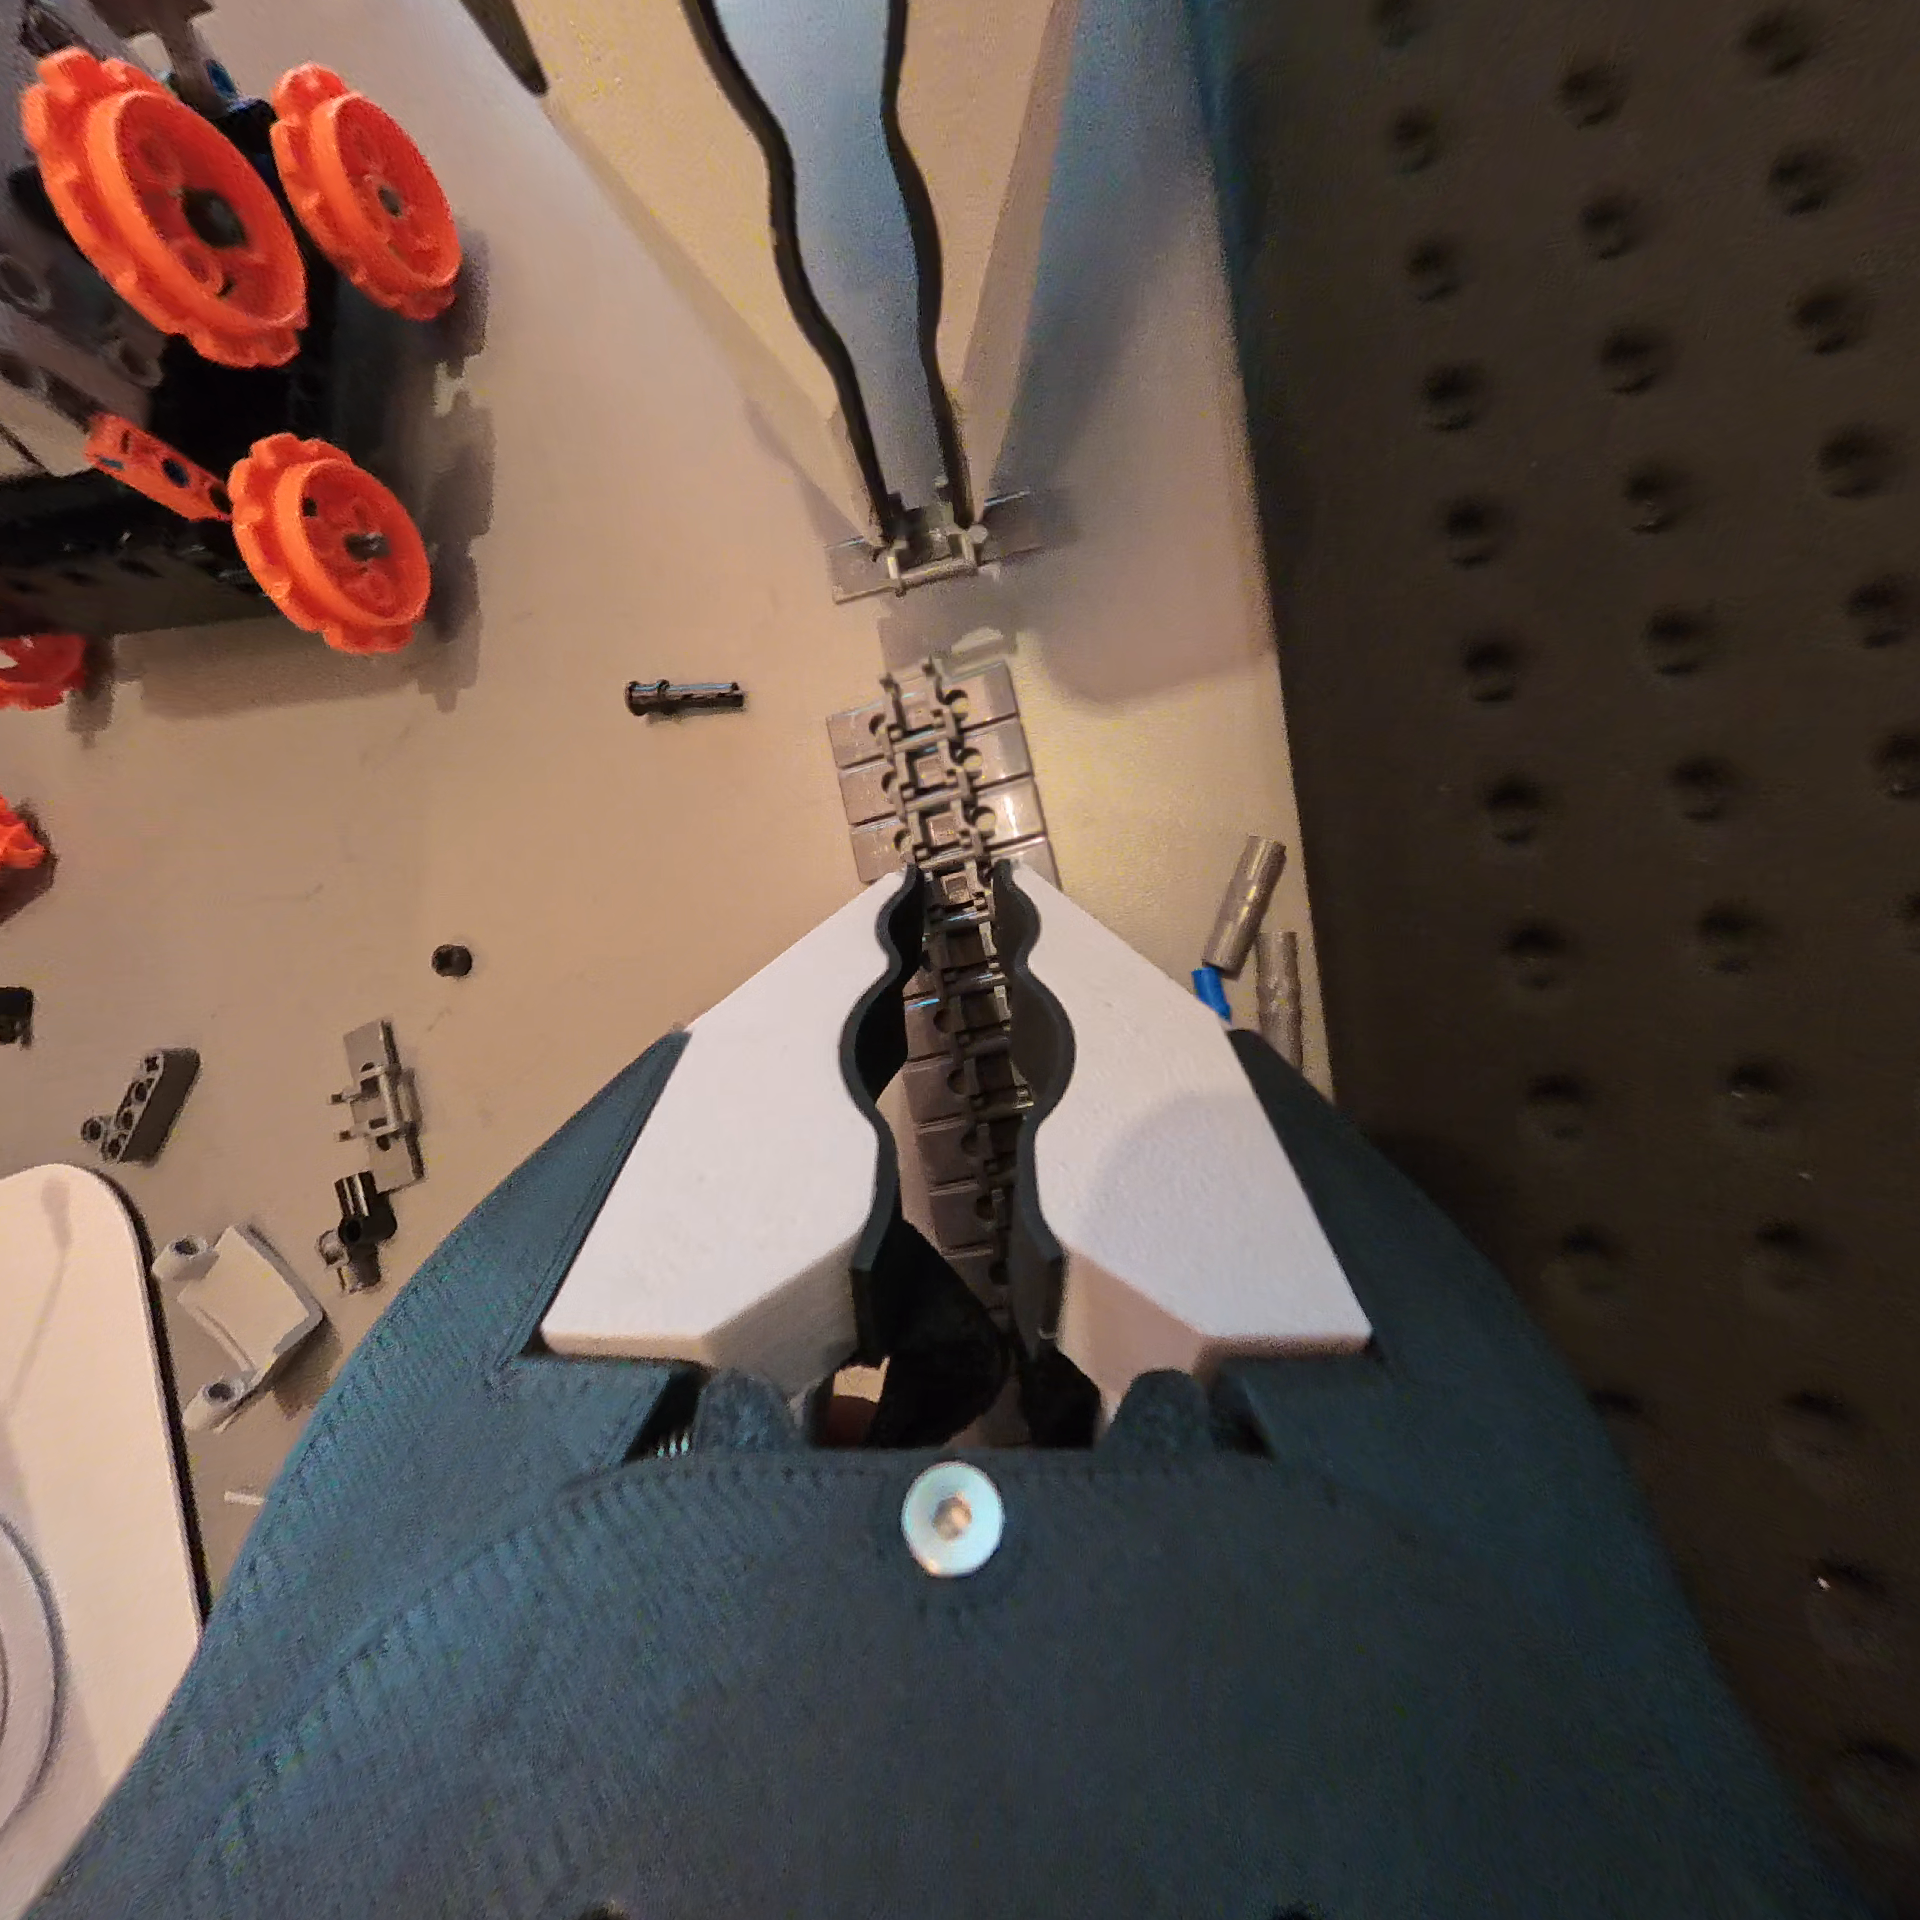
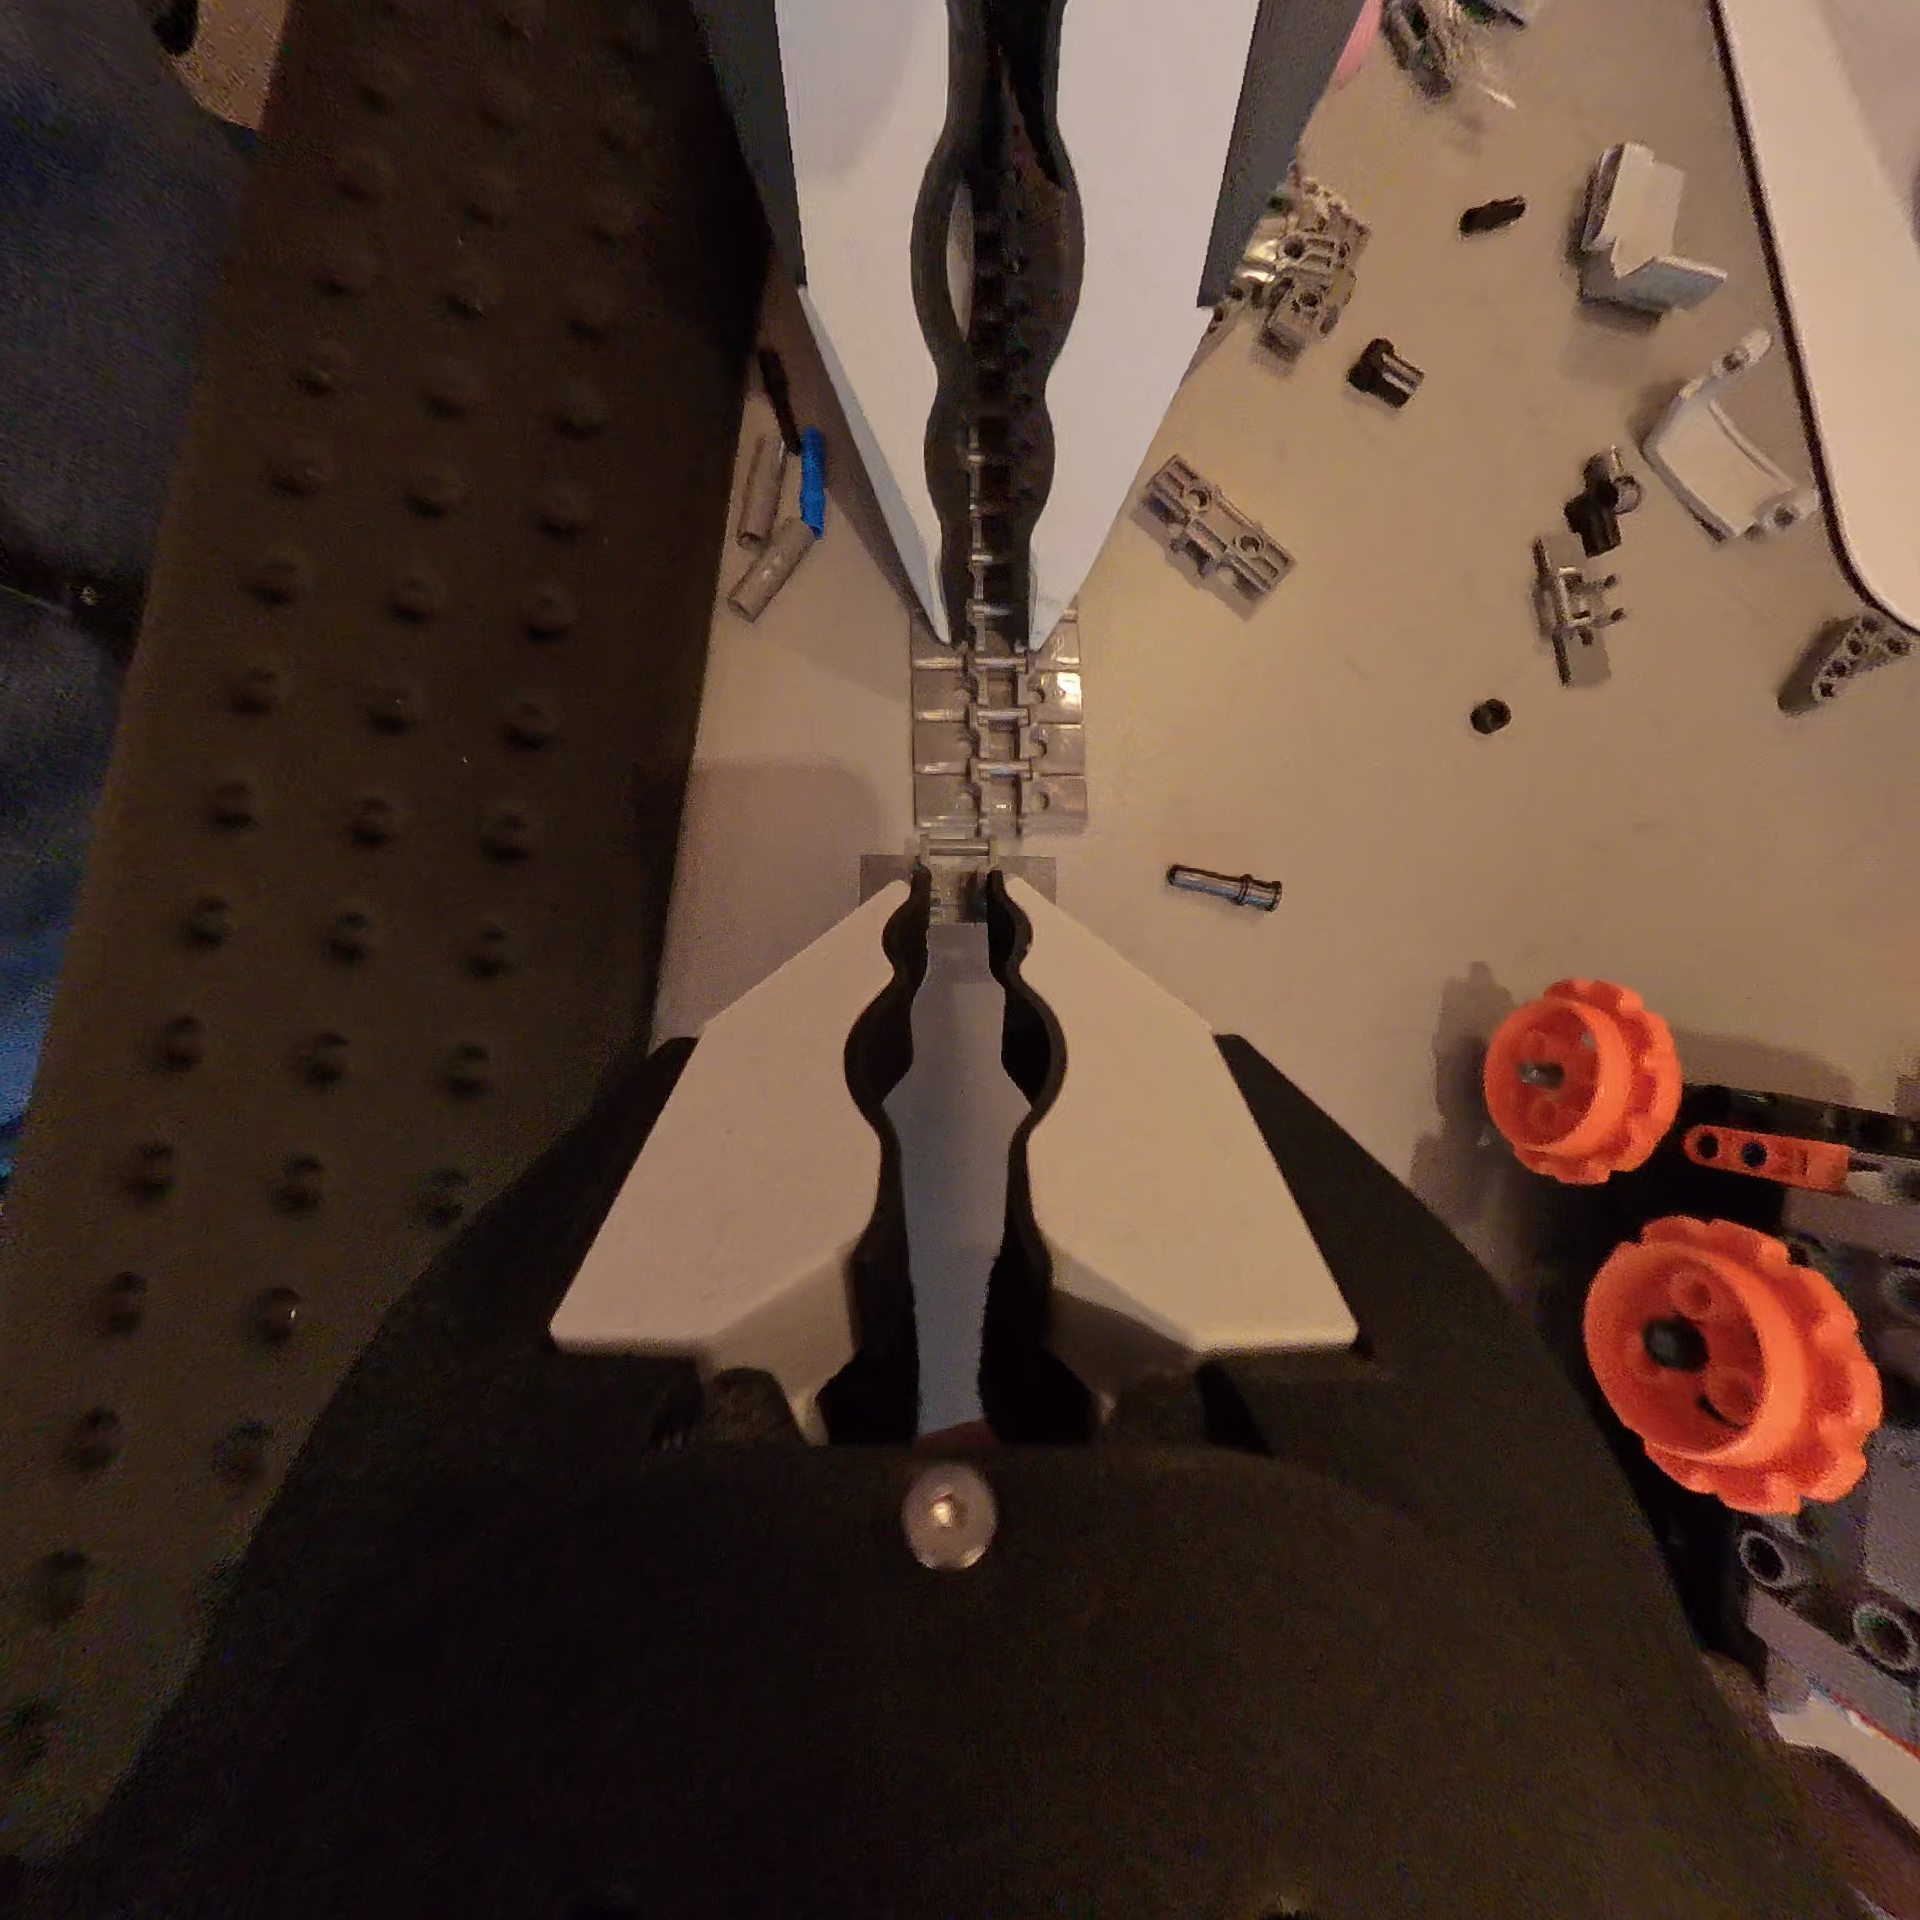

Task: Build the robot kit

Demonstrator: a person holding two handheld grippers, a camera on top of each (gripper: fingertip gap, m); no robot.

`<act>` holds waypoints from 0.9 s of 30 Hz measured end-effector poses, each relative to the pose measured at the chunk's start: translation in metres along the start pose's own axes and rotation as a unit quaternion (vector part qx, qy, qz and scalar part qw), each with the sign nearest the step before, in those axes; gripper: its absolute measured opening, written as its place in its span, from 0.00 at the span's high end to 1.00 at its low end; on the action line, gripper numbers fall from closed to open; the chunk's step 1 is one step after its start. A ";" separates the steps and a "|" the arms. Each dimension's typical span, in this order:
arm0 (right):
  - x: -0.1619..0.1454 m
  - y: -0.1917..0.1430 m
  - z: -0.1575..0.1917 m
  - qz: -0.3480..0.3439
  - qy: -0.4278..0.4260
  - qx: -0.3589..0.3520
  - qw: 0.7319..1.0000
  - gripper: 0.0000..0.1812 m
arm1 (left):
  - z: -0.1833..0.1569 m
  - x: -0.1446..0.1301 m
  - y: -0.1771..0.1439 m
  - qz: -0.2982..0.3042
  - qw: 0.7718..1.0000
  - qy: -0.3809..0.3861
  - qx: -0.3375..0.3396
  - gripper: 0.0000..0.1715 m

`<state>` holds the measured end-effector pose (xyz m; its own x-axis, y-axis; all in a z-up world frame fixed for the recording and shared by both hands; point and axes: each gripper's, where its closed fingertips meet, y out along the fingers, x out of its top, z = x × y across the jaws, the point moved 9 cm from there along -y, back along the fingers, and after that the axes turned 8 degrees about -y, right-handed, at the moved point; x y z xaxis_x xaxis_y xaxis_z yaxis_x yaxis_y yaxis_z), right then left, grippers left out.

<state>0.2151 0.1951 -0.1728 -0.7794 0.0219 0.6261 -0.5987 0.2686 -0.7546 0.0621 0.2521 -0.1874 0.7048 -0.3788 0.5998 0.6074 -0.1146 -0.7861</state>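
Gripping the track chain (image 1: 940,790), the left gripper (image 1: 961,883) risks misalignment if the single link (image 2: 956,894) twists in the right gripper (image 2: 956,883) jaws, both clamped narrow.

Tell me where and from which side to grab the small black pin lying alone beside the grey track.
Probably take the black pin across its shaft's middle, coming from above, claw fingers on either long side. It lies flat on the table, clear of the grey track, with bare surface around it.
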 end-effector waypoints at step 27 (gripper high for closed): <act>0.001 0.012 -0.002 0.009 0.009 0.009 1.000 0.90 | -0.008 0.003 0.000 -0.002 0.999 0.034 -0.013 0.93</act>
<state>0.2071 0.2000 -0.1809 -0.7869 0.0441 0.6156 -0.5878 0.2502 -0.7693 0.0612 0.2435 -0.1869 0.6760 -0.4397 0.5913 0.5991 -0.1393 -0.7884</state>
